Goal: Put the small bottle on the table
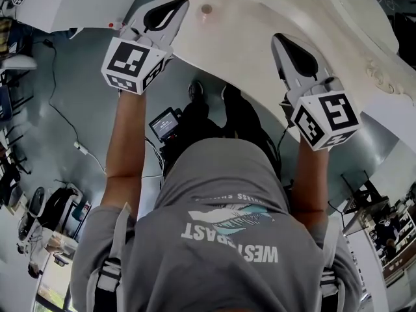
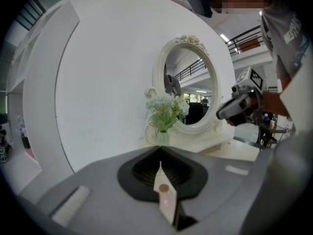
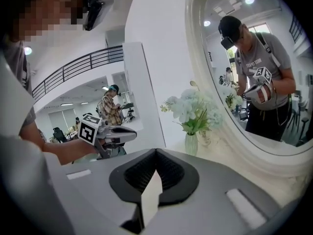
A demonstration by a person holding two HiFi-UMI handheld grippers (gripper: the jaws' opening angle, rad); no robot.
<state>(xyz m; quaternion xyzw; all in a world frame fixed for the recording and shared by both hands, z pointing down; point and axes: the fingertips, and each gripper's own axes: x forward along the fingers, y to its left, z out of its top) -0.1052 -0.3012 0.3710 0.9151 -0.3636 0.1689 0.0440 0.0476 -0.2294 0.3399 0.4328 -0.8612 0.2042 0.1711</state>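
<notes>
The small bottle, pinkish with a brown cap, stands on the white table just right of my left gripper's tips. My left gripper is shut over the table's edge and holds nothing. In the left gripper view the jaws meet at the tips, and the bottle shows through the thin slit below them. My right gripper hovers over the table's near edge further right. Its jaws are shut with only a white sliver between them.
An oval mirror in an ornate white frame stands on the table, with a vase of pale flowers before it. A white curved wall lies behind. Cables and equipment sit on the grey floor below.
</notes>
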